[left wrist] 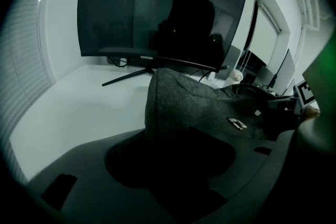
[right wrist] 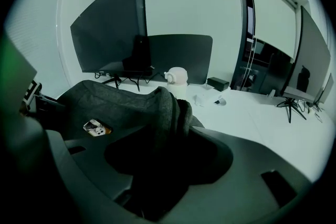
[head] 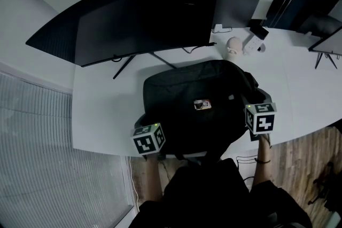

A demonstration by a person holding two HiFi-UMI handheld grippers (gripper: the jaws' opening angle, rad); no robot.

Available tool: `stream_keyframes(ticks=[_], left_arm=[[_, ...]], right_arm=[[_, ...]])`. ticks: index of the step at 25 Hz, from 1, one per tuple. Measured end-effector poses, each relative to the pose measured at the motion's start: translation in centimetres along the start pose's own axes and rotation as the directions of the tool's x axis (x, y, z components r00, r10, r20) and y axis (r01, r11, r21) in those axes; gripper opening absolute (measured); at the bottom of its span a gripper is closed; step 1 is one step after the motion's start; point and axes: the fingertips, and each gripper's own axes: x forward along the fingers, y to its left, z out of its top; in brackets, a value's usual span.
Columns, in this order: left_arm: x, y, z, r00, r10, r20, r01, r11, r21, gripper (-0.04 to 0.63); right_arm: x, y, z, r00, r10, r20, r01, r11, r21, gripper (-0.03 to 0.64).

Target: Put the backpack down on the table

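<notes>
A dark grey backpack (head: 206, 85) lies flat on the white table (head: 104, 115), with a small picture patch (head: 202, 104) on its upper side. My left gripper (head: 159, 126) is at its near left corner. In the left gripper view the jaws stand apart with that corner (left wrist: 184, 107) rising between them and no pad visibly pressing on it. My right gripper (head: 248, 104) is at the near right corner, also open. In the right gripper view a bunched fold of fabric (right wrist: 168, 107) hangs between its jaws. The pack's underside is hidden.
A wide curved monitor (head: 144, 13) stands behind the backpack on thin legs. A dark panel (head: 238, 8), a small white figure (head: 233, 46) and a dark box (head: 258, 28) sit at the back right. More screens (head: 307, 2) stand at the far right. The table's front edge (head: 107, 151) runs under my hands.
</notes>
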Motion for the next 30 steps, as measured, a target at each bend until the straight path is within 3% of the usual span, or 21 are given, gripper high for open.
stream_keyframes(ticks=[16,22,26,30], left_arm=[[-0.1,0.8,0.0,0.996,0.093,0.011,-0.093,0.996,-0.001,0.278],[-1.4,1.0,1.1,0.986,0.139,0.091,-0.14,0.99,0.008,0.284],[-2.6,1.0,1.9,0.972,0.168,0.164,-0.179,0.983,0.052,0.276],[-4.2,1.0,2.6,0.95,0.184,0.253,-0.211,0.974,0.085,0.184]], right_arm=[[-0.1,-1.6,-0.4,0.994,-0.112,0.011,0.113,0.993,-0.041,0.253],[-1.6,-1.9,0.4,0.985,-0.16,0.071,0.164,0.985,-0.057,0.253],[-2.9,-1.6,1.8,0.978,-0.158,0.139,0.167,0.984,-0.056,0.253],[-4.3,-0.7,2.8,0.968,-0.137,0.21,0.153,0.986,-0.063,0.25]])
